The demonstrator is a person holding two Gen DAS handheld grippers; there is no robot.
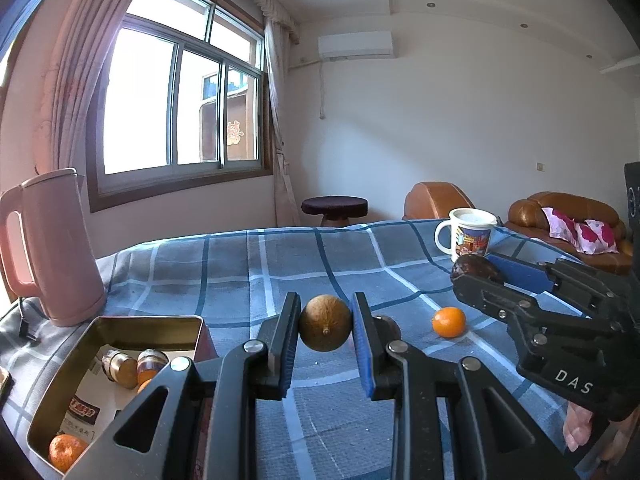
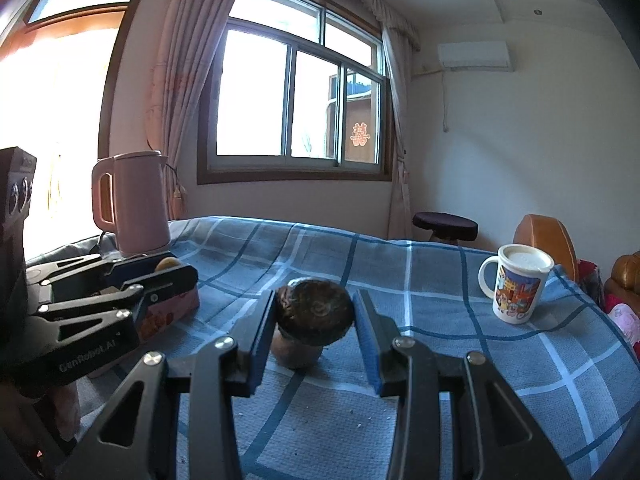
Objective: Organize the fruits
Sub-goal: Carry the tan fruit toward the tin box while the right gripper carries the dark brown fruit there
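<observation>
My left gripper (image 1: pixel 325 322) is shut on a round brownish-yellow fruit (image 1: pixel 325 323) and holds it above the blue checked cloth, just right of the metal tin (image 1: pixel 120 326). My right gripper (image 2: pixel 314 312) is shut on a dark wrinkled fruit (image 2: pixel 316 312), held above the cloth; it also shows in the left wrist view (image 1: pixel 476 270). An orange (image 1: pixel 449 322) lies on the cloth between the two grippers. A dark fruit (image 1: pixel 390 326) sits behind my left gripper's right finger. A brown fruit (image 2: pixel 296 350) lies under the right gripper's load. The tin holds an orange (image 1: pixel 64 452) and small jars.
A pink kettle (image 1: pixel 52 248) stands at the back left, next to the tin. A white printed mug (image 2: pixel 516 288) stands at the right of the table. Brown sofas (image 1: pixel 568 216) and a dark stool (image 1: pixel 334 208) are beyond the table's far edge.
</observation>
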